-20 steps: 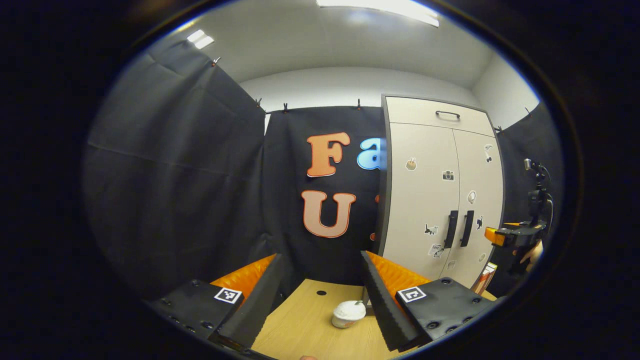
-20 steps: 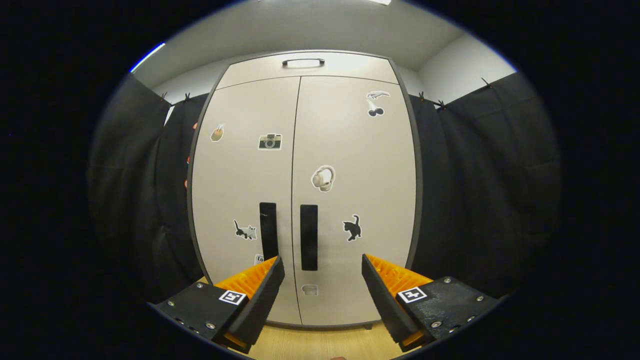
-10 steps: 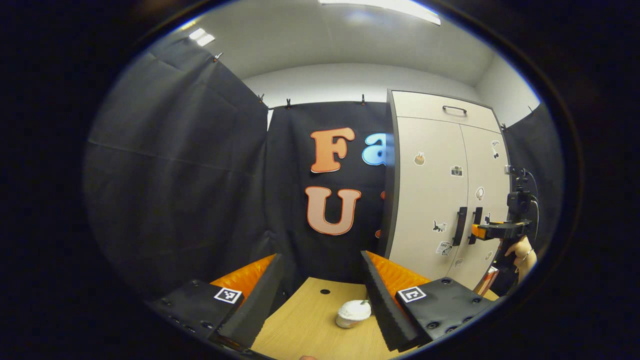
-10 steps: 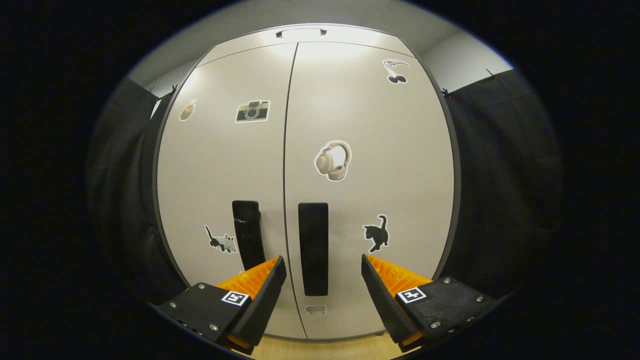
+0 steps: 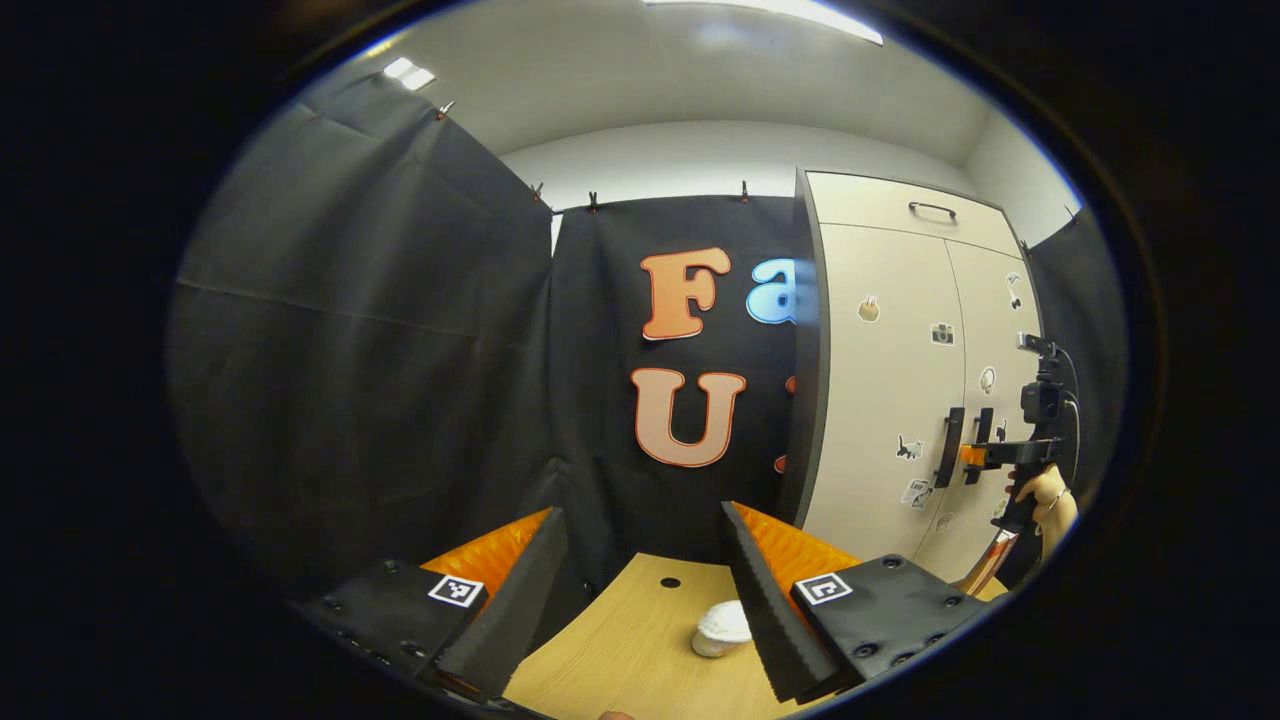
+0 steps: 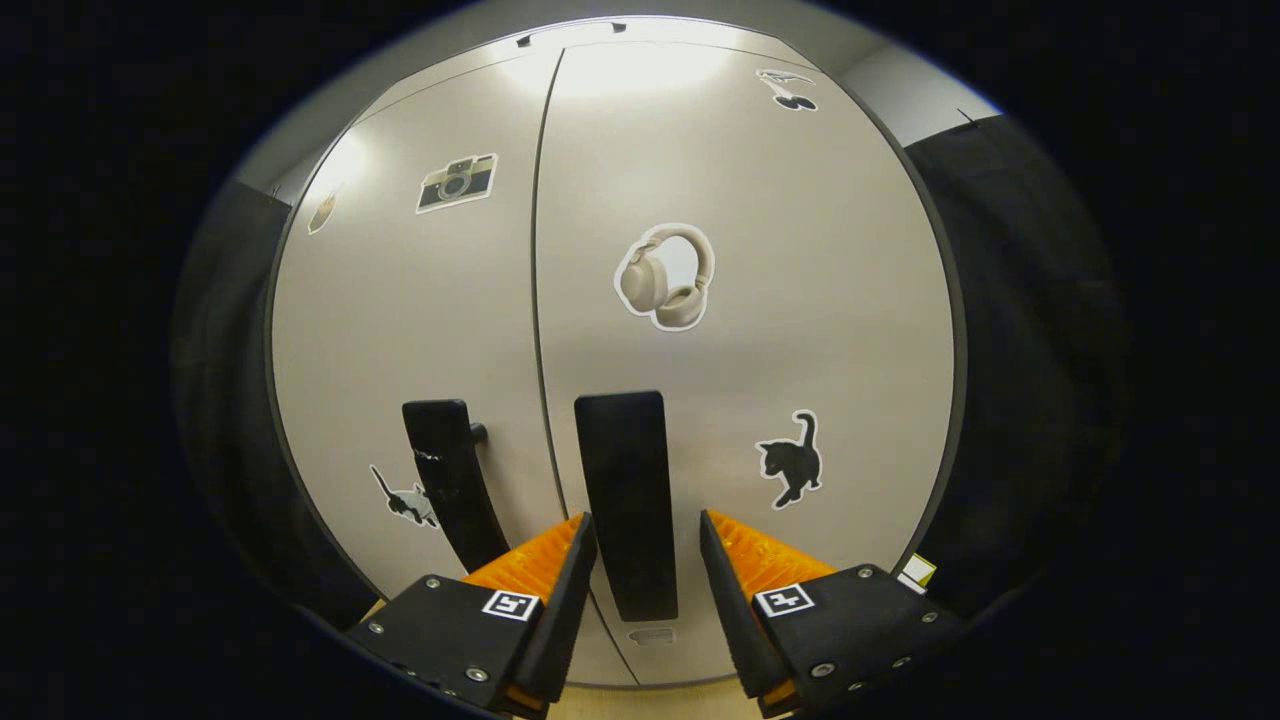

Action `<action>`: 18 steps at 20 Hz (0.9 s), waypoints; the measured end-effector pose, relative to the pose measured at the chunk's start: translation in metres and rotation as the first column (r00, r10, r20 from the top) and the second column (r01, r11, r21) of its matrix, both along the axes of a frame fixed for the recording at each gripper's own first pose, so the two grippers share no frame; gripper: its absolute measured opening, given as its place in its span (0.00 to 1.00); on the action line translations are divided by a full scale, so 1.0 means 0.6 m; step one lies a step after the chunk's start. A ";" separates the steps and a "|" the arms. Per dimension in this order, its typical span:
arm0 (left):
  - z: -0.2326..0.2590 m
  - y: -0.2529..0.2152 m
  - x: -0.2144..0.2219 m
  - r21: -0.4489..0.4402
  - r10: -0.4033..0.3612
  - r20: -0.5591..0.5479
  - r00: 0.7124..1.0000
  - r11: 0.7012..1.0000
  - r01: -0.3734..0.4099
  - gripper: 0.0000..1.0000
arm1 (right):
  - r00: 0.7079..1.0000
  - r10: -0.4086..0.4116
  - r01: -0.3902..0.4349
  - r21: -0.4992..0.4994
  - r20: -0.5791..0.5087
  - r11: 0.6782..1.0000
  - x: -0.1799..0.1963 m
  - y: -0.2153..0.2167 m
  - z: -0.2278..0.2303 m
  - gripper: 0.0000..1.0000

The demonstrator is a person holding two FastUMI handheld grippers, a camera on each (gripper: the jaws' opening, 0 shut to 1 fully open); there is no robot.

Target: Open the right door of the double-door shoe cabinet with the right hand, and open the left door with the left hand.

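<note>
My right gripper [image 6: 643, 560] has its fingers apart on either side of the right door handle [image 6: 625, 500], gaps showing on both sides, not clamped. The left door handle [image 6: 450, 480] stands just beside, across the closed seam. My left gripper [image 5: 640, 570] hangs spread over the counter [image 5: 620, 660], near a white cup [image 5: 722, 628]; the shoe cabinet [image 5: 880, 400] stands at the counter's far right.

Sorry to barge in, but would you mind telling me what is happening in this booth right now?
A person is about to open a double-door shoe cabinet with two handheld tongs. The right tongs sit open around the right door's handle, not yet clamped on it. Both doors look shut. The left tongs hang open over a wooden table, off to the cabinet's side.
</note>
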State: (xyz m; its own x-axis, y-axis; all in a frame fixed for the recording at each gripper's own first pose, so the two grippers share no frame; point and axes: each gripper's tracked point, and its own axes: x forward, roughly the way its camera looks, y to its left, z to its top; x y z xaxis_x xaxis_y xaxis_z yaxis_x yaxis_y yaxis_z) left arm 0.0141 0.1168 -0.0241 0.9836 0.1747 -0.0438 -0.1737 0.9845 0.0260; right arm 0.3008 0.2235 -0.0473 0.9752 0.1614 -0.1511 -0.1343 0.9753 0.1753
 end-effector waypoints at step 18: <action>0.010 -0.014 -0.047 -0.030 0.004 0.013 1.000 1.000 -0.004 0.97 | 0.997 0.064 -0.063 -0.014 0.036 0.998 -0.055 -0.020 0.013 0.05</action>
